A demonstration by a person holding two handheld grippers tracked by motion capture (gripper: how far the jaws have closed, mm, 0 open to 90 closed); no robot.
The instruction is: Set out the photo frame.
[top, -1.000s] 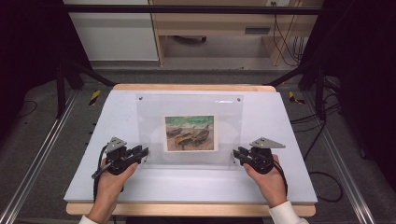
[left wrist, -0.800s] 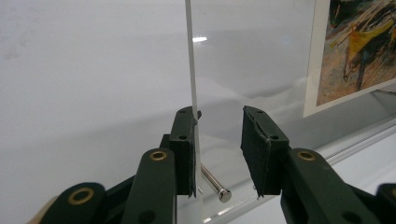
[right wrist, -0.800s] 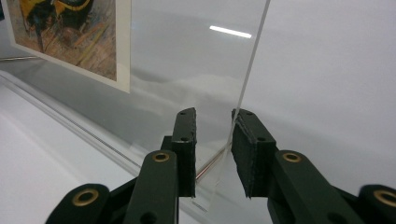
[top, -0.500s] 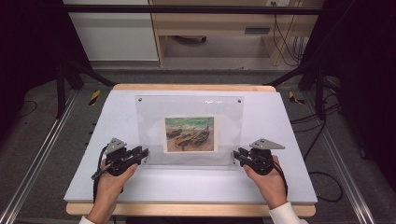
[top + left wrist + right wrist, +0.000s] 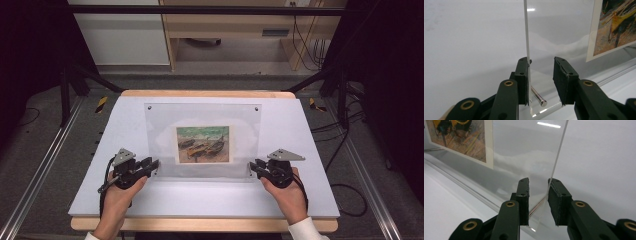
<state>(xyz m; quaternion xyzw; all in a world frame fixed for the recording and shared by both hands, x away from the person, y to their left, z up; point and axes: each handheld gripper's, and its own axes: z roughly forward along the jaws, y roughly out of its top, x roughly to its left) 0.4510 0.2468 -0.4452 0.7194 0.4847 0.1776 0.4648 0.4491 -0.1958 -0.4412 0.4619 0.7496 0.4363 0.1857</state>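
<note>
Both hands come in from the bottom edge of the white table [image 5: 300, 130], palms down, forearms angled slightly inward. The left gripper [image 5: 152, 165] sits at the near-left corner of the clear acrylic frame [image 5: 160, 130], the right gripper [image 5: 253, 167] at its near-right corner, both pointing inward at the frame's side edges. The frame lies in the middle of the table with a boat painting print [image 5: 203, 144] sandwiched in its centre.

Compared with the frames from a second and half a second back, nothing has budged: same hand spots, same frame position, jaws at the same width.

From above you can't really tell what the jaws are doing. The left gripper view sorts that out: the left gripper [image 5: 541, 72] is spread, with the thin pane edge [image 5: 526, 37] up against the inner face of one jaw, the other jaw standing clear of it, and a metal standoff pin [image 5: 538, 96] in the gap. In the right gripper view the right gripper [image 5: 538, 192] is also spread, the pane's edge [image 5: 559, 155] running down between the jaws close to the right-hand one; whether it actually touches I can't tell
</note>
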